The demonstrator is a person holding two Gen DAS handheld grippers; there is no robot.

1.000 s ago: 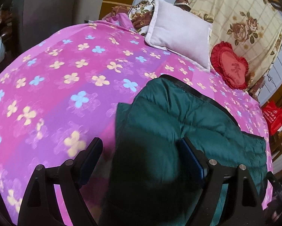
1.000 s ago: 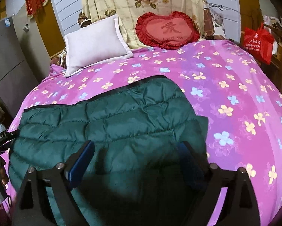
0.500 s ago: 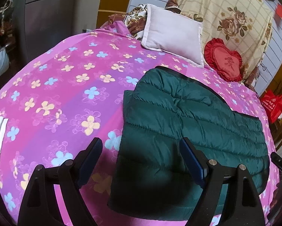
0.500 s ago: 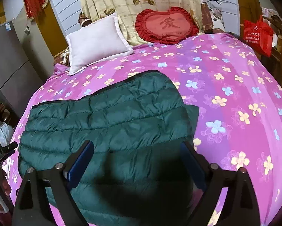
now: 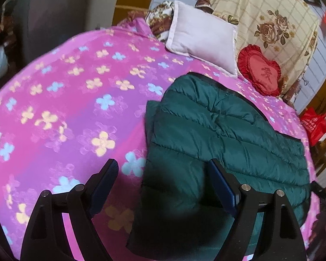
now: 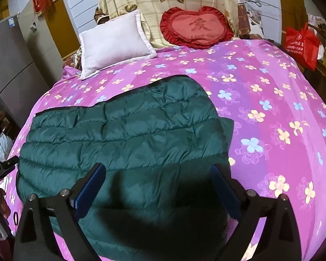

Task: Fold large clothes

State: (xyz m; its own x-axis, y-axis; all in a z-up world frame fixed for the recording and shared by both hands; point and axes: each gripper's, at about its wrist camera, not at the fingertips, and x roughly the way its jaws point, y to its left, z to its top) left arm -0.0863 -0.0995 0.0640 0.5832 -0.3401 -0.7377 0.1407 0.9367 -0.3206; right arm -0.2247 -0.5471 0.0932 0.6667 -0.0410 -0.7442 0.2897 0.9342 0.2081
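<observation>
Both grippers empty, right gripper (image 6: 157, 187) jaws just opened to full, left gripper (image 5: 163, 183) wide too, both over the near edge of the green padded jacket (image 6: 128, 143) folded flat at frame centre on the pink bedspread (image 6: 271, 100); next fold, pinch both near corners evenly, carry toward the white pillow (image 6: 113, 41).

**Right wrist view: jacket flat, jaws wide**

The right gripper (image 6: 157, 181) hangs above the folded green quilted jacket (image 6: 128, 134) on the pink flowered bedspread (image 6: 271, 100). Its jaws have just been opening; nothing is gripped. A white pillow (image 6: 113, 41) and red heart cushion (image 6: 195, 27) sit beyond.
</observation>
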